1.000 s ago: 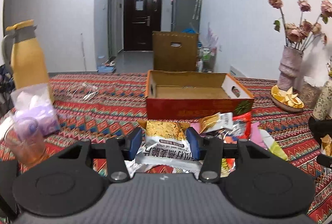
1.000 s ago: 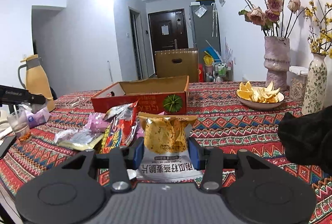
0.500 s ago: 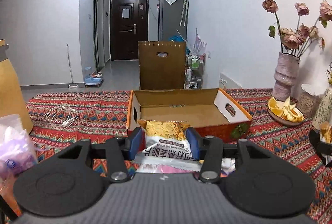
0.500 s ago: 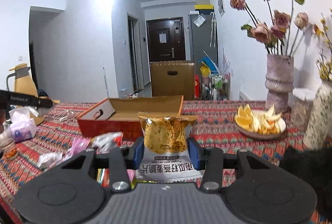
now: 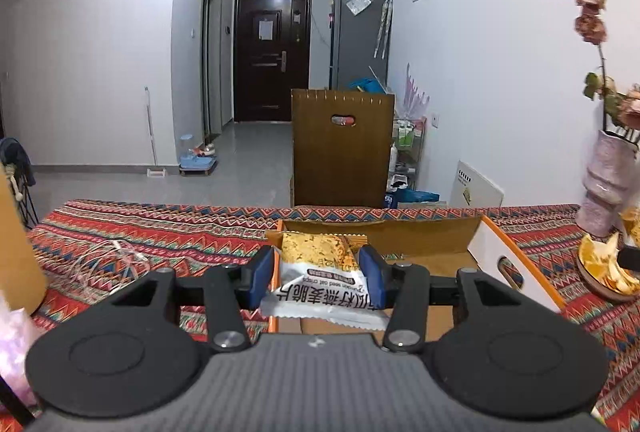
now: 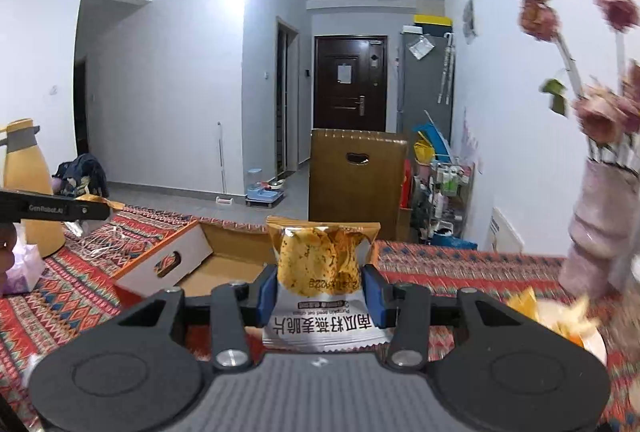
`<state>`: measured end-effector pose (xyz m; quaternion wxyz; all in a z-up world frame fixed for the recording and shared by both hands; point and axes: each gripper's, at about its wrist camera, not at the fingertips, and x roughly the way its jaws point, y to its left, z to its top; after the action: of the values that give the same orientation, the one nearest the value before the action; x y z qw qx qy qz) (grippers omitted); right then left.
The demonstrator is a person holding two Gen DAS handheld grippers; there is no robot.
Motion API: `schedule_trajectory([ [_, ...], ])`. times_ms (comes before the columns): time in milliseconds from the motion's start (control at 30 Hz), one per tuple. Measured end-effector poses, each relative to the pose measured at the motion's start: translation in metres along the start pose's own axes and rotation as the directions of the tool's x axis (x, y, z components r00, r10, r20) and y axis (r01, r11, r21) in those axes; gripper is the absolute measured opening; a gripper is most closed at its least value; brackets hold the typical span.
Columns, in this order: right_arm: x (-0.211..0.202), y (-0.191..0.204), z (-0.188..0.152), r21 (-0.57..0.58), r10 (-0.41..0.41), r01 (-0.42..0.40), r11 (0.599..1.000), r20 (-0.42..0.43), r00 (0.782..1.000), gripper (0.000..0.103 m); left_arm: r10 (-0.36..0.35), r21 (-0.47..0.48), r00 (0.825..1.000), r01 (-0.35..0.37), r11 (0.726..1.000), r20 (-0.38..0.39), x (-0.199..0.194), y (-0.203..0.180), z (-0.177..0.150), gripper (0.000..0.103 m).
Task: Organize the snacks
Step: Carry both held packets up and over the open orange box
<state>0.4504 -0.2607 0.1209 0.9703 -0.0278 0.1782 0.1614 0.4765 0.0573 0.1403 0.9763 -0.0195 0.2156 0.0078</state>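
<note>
My left gripper (image 5: 318,274) is shut on a white and yellow oat crisp packet (image 5: 320,272) and holds it over the near left corner of the open cardboard box (image 5: 424,232). My right gripper (image 6: 318,292) is shut on a second oat crisp packet (image 6: 318,260), held above the near right part of the same box (image 6: 224,268). The left gripper's side also shows at the far left of the right wrist view (image 6: 52,210).
The patterned tablecloth (image 5: 160,232) covers the table. A yellow thermos (image 6: 28,188) and a purple tissue pack (image 6: 20,268) stand left. A plate of orange slices (image 5: 604,268) and a vase with dried roses (image 5: 608,184) stand right. A brown chair back (image 5: 340,144) is behind the table.
Both grippers have moved forward with their packets, from above the loose snack pile to over the box. The pile has dropped out of sight.
</note>
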Motion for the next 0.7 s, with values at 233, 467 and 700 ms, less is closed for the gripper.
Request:
schedule_trajectory([
  [233, 0.096, -0.013, 0.036, 0.016, 0.030, -0.029, 0.999, -0.087, 0.996, 0.044, -0.021, -0.041, 0.997, 0.018, 0.999, -0.071, 0.081, 0.005, 0.023, 0.048],
  [467, 0.203, -0.031, 0.045, 0.056, 0.029, -0.014, 0.998, -0.263, 0.964, 0.044, -0.009, 0.001, 0.988, 0.010, 1.000, -0.153, 0.161, 0.000, 0.026, 0.048],
  [700, 0.294, -0.013, 0.031, -0.074, -0.069, 0.038, 0.997, -0.484, 0.872, 0.044, 0.033, 0.051, 0.958, -0.020, 0.999, -0.286, 0.230, 0.004, 0.011, 0.048],
])
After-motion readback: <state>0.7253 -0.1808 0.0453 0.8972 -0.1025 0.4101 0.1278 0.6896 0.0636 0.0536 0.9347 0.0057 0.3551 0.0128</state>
